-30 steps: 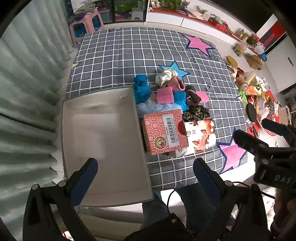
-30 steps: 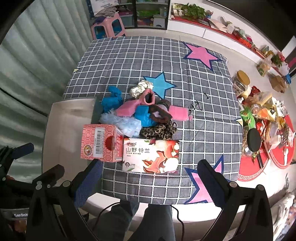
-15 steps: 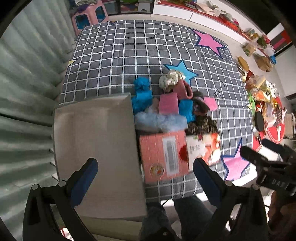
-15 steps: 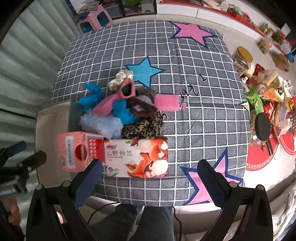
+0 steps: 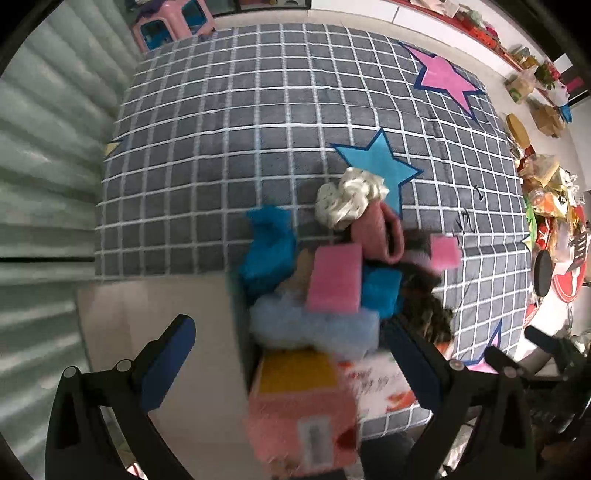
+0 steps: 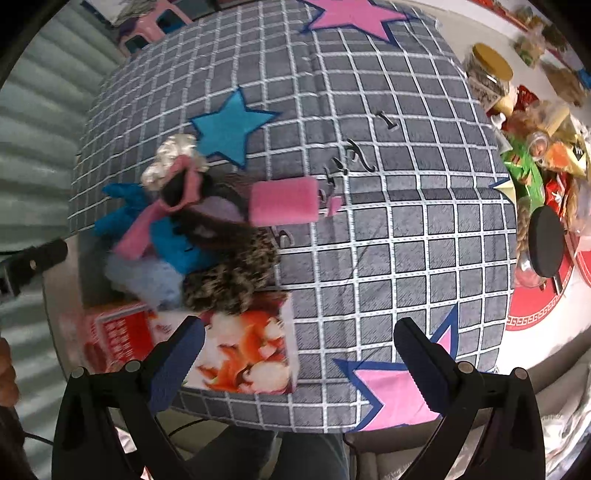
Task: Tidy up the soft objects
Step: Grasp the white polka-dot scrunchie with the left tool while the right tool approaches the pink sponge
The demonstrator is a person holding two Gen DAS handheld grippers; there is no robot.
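both grippers, left (image 5: 291,354) and right (image 6: 295,350), are held spread and empty, now brought nearer the pile (image 5: 332,273) than 1 s ago; sorting into the box (image 5: 155,332) is judged unstarted.

Pink stool (image 5: 171,23), yellow-lidded jar (image 6: 489,70), snack packets (image 6: 535,162)

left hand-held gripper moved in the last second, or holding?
Yes. The left hand-held gripper moved forward over the quilt: the pile of soft items and the blue star loom larger and sit lower, with motion blur.

Home living rm, star-patterned checked mat (image 5: 280,122), pink stool (image 5: 173,22), floor snacks (image 6: 535,158)
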